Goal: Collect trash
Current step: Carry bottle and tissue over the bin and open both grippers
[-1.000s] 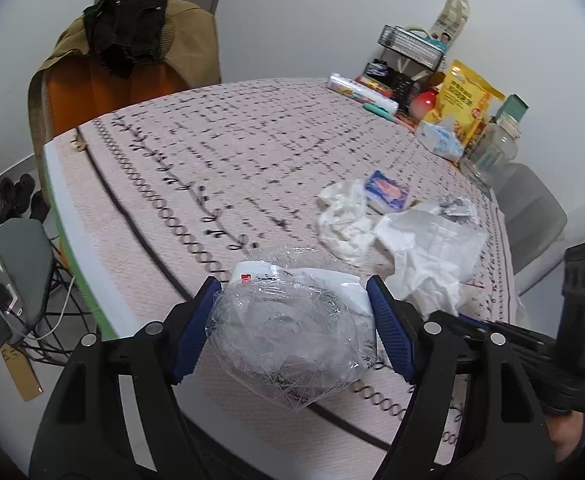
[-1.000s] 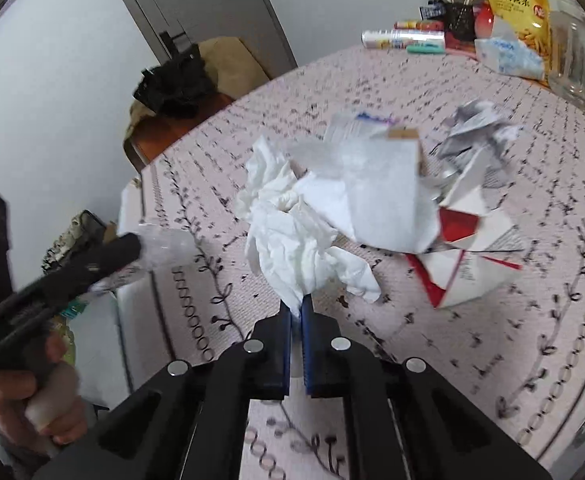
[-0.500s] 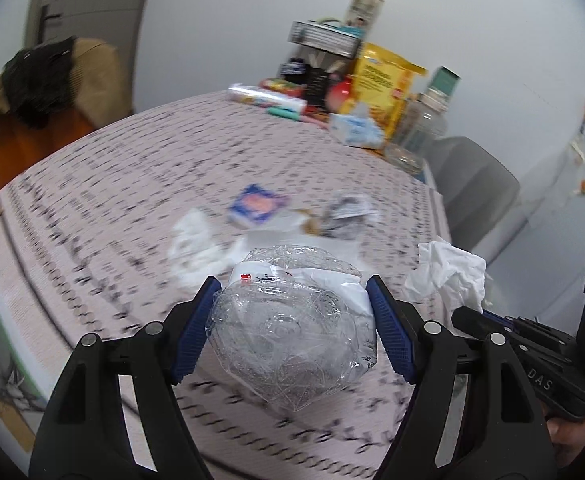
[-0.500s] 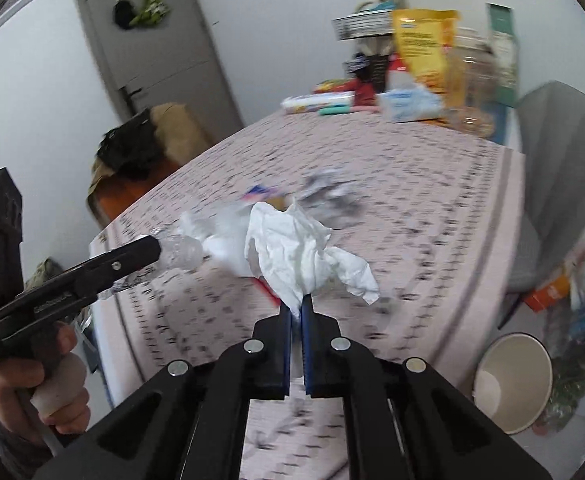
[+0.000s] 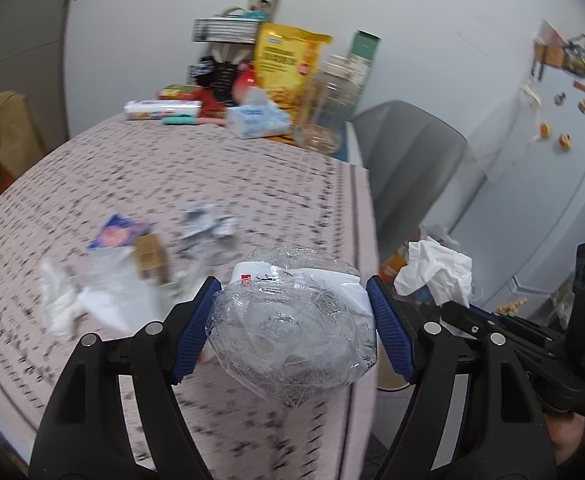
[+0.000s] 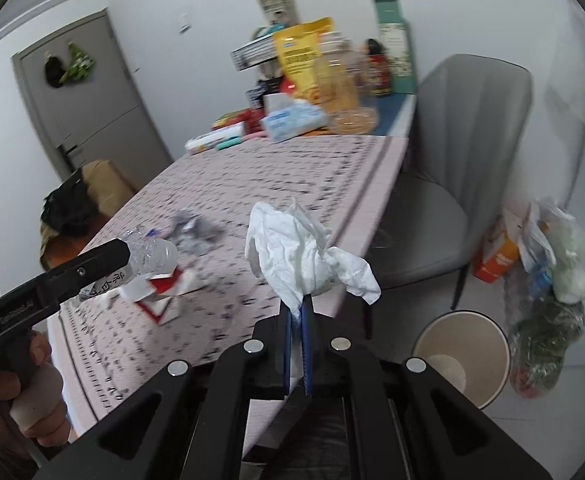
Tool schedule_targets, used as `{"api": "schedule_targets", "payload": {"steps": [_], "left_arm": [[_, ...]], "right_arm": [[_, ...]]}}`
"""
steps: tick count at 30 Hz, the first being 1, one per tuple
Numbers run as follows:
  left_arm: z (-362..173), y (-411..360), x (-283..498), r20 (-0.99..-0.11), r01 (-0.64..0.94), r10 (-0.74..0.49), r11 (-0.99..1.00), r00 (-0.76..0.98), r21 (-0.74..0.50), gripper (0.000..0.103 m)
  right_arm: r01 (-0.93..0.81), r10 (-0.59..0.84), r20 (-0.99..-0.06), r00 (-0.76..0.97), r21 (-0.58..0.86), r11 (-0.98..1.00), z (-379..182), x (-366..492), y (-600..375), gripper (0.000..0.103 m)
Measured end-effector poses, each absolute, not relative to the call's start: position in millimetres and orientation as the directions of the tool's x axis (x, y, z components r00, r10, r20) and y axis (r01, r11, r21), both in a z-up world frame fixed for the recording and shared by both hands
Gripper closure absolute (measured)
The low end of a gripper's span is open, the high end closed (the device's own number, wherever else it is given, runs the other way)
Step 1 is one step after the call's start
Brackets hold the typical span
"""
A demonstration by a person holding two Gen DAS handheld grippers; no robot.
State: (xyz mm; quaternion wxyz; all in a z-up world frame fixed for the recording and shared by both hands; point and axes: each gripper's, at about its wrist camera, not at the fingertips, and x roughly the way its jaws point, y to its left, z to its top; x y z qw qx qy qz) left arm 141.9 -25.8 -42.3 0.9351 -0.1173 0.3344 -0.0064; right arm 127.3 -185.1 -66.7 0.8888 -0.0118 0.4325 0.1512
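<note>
Left gripper (image 5: 292,320): jaws wide, blue pads pressed on either side of a crushed clear bottle (image 5: 292,328). The bottle is crumpled and dented all over, with a white label carrying a small red mark across its upper part. In the right wrist view the bottle projects past the gripper's tip, clear of the table (image 6: 292,184), and a hand (image 6: 16,392) grips the handle below.

Right gripper (image 6: 297,308): jaws nearly closed, pinching the lower end of a white tissue (image 6: 304,256). The tissue is crumpled, stands up above the fingertips and flops to the right — it hangs in the air beyond the table edge. In the left wrist view it shows at right, beside the bottle.

On the table, which has a pink patterned cloth, more trash lies in a loose group near the front edge: a white wad (image 5: 88,300), a blue-and-pink wrapper (image 5: 118,234), a grey crumpled scrap (image 5: 208,224) and a red-and-white carton piece (image 6: 160,292). These are blurred — their exact make cannot be told.

On the floor at right stands a bin (image 6: 460,356), open, its pale lining in view, below and to the right of the tissue. A grey chair (image 6: 452,160) stands just beside the table.
</note>
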Motion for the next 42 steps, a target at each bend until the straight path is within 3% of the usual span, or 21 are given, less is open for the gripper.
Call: {"api": "schedule_targets", "payload": {"steps": [19, 30, 32, 33, 34, 42], "left_arm": [[-61, -157, 225, -0.689, 0.12, -0.171, 0.985, 0.704, -0.122, 0.029], [-101, -209, 272, -0.752, 0.174, -0.216, 0.975, 0.622, -0.137, 0.029], [-111, -218, 280, -0.766, 0.18, -0.213, 0.975, 0.606, -0.128, 0.029], [-117, -223, 286, -0.777, 0.179, -0.212, 0.975, 0.593, -0.129, 0.029], [-121, -225, 289, -0.782, 0.178, -0.209, 0.976, 0.587, -0.128, 0.029], [-152, -252, 308, -0.82, 0.195, -0.22, 0.972, 0.529, -0.135, 0.029]], "right_arm": [[0.015, 0.094, -0.785, 0.612, 0.13, 0.991, -99, 157, -336, 0.097], [0.158, 0.037, -0.831, 0.555, 0.149, 0.976, -167, 191, -412, 0.094], [0.18, 0.04, -0.844, 0.535, 0.16, 0.971, -185, 198, -426, 0.086], [0.197, 0.037, -0.851, 0.524, 0.163, 0.967, -195, 200, -434, 0.061], [0.22, 0.023, -0.854, 0.519, 0.159, 0.962, -202, 201, -442, 0.047], [0.301, 0.001, -0.861, 0.508, 0.179, 0.937, -208, 176, -480, 0.048]]}}
